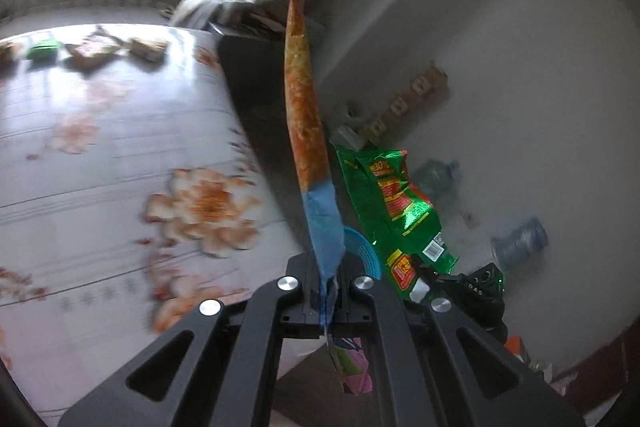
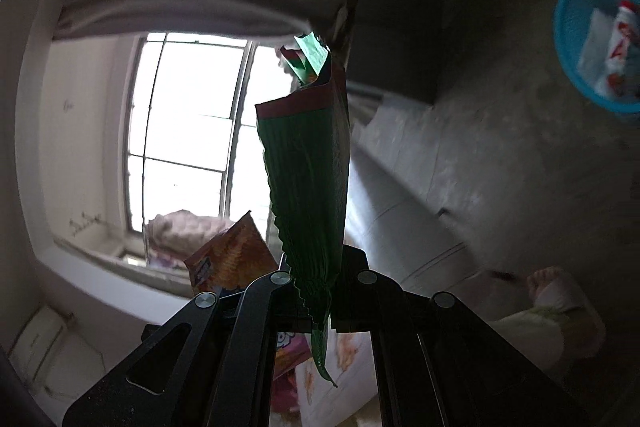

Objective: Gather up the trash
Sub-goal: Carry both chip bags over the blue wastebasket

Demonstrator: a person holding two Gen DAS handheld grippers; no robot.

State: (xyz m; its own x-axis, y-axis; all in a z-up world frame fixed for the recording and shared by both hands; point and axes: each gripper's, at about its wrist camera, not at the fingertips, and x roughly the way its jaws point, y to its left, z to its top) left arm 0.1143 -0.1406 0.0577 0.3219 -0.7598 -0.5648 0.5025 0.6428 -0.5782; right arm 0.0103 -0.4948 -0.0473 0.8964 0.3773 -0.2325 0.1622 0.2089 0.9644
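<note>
My left gripper (image 1: 329, 281) is shut on an orange and blue snack wrapper (image 1: 305, 115), seen edge-on and sticking up from the jaws. My right gripper (image 2: 320, 283) is shut on a green snack bag (image 2: 308, 179), which also shows in the left wrist view (image 1: 394, 203) with the right gripper (image 1: 424, 277) holding its lower end. The orange wrapper shows low in the right wrist view (image 2: 230, 259). A blue trash basket (image 2: 600, 39) with wrappers in it stands on the floor at the upper right of the right wrist view; its rim (image 1: 362, 247) peeks out behind my left jaws.
A table with a flowered cloth (image 1: 120, 167) fills the left, with several snack packets (image 1: 94, 47) at its far edge. Two plastic bottles (image 1: 520, 239) lie on the grey floor. A window (image 2: 188, 131) and a pale sofa (image 2: 420, 167) are ahead of the right gripper. A bare foot (image 2: 552, 291) is at the lower right.
</note>
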